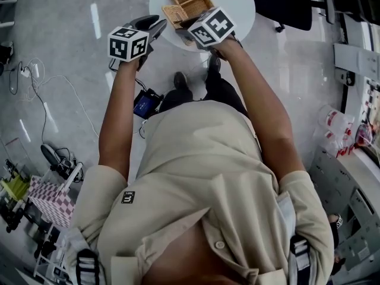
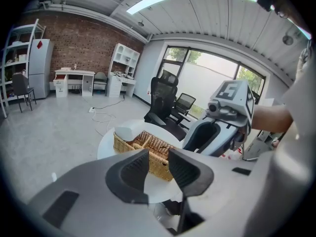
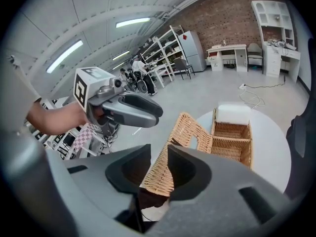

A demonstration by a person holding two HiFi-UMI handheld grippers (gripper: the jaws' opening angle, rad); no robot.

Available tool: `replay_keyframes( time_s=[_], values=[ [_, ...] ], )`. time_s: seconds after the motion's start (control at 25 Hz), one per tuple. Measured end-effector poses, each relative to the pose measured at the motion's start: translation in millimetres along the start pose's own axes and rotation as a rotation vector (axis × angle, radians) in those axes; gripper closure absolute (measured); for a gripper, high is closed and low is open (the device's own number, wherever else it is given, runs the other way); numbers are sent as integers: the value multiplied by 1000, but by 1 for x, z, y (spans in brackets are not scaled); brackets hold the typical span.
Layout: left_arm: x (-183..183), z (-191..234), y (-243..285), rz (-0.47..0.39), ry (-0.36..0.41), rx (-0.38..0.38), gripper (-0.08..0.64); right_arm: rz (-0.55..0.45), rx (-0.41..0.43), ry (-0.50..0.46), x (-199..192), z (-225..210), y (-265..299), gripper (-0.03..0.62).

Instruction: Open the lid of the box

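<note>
Round white table (image 1: 240,8) – wicker box (image 3: 236,141) on it | right claw (image 3: 159,168) pinches lid (image 3: 185,137) by its near edge, box beyond | left claw (image 2: 159,169) – gaping, empty, farther off

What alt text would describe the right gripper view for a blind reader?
The right gripper grips the edge of a wicker lid, tilted up from an open wicker box on a round white table. The left gripper hovers at the left.
</note>
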State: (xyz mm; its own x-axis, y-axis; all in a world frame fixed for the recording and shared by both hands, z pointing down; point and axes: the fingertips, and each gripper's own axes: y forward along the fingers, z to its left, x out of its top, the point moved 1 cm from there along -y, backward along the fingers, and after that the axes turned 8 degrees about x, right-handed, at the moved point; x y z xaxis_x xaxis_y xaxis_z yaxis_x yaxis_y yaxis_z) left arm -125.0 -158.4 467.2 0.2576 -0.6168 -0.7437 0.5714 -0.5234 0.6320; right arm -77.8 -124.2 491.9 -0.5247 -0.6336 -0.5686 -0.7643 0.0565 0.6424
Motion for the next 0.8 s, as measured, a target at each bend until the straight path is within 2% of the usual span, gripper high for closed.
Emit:
replay_keyframes(
  time_s=[0.44,0.64,0.8],
  values=[
    [32,-20,-34,-75,49,-13,460,-29,-45,-9,5,13,-24,504],
    [51,-28,-47,-109,84,-15,460,54,-87,-12,-14,10,-14,518],
    [59,-33,-49,-120,102,-16,460,114,-75,26,-43,10,6,518]
  ],
)
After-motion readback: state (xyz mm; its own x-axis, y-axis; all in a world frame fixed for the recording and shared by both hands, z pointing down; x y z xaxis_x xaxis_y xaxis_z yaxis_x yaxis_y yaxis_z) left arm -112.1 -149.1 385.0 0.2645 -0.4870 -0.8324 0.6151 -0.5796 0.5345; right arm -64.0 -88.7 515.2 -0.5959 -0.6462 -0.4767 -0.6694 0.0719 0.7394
